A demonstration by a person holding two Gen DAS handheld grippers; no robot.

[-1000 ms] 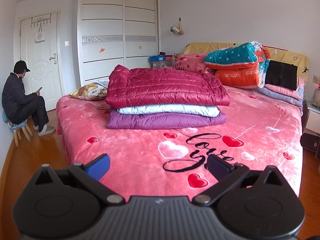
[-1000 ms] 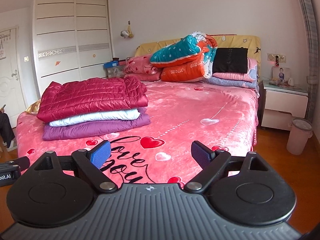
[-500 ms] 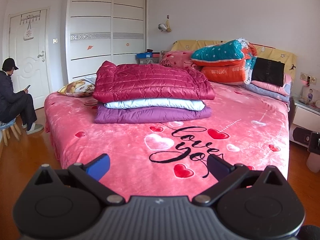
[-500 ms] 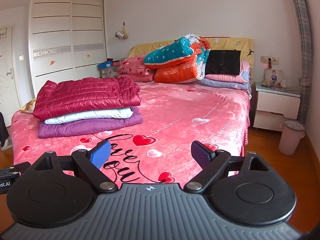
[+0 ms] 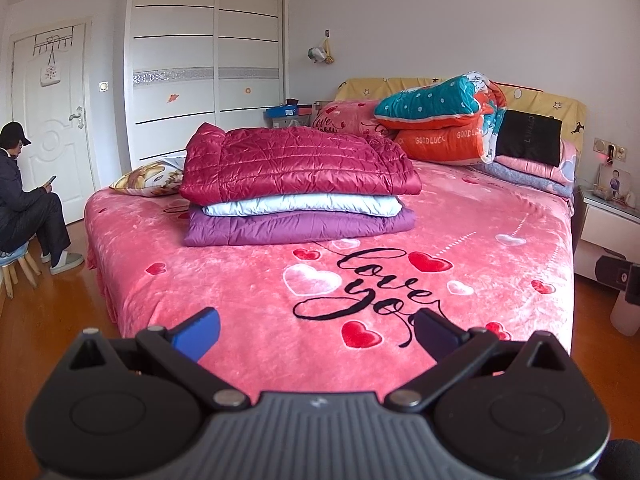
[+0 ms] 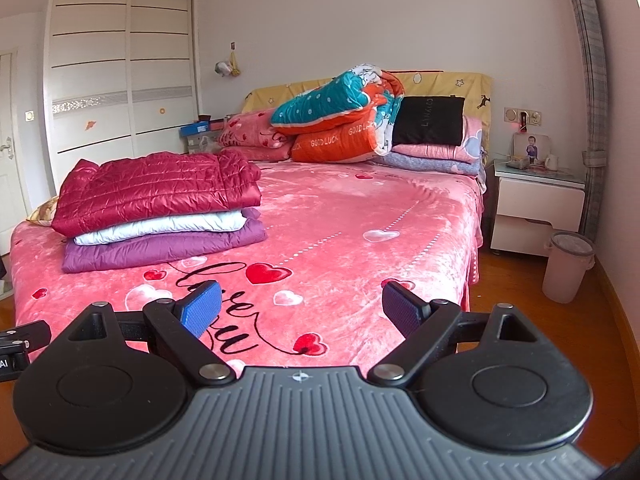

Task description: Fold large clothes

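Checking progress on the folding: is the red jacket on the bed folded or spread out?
Folded. The red jacket lies as a compact rectangle on top of a white and a purple garment, doubled edges showing.

The seated person is cut by the frame's left edge.

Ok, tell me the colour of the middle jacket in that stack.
Pale blue-white middle jacket, clearest in the left wrist view.

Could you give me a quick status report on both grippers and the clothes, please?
Left gripper open, empty. Right gripper open, empty. Three folded jackets stacked on the bed. Nothing in the way.
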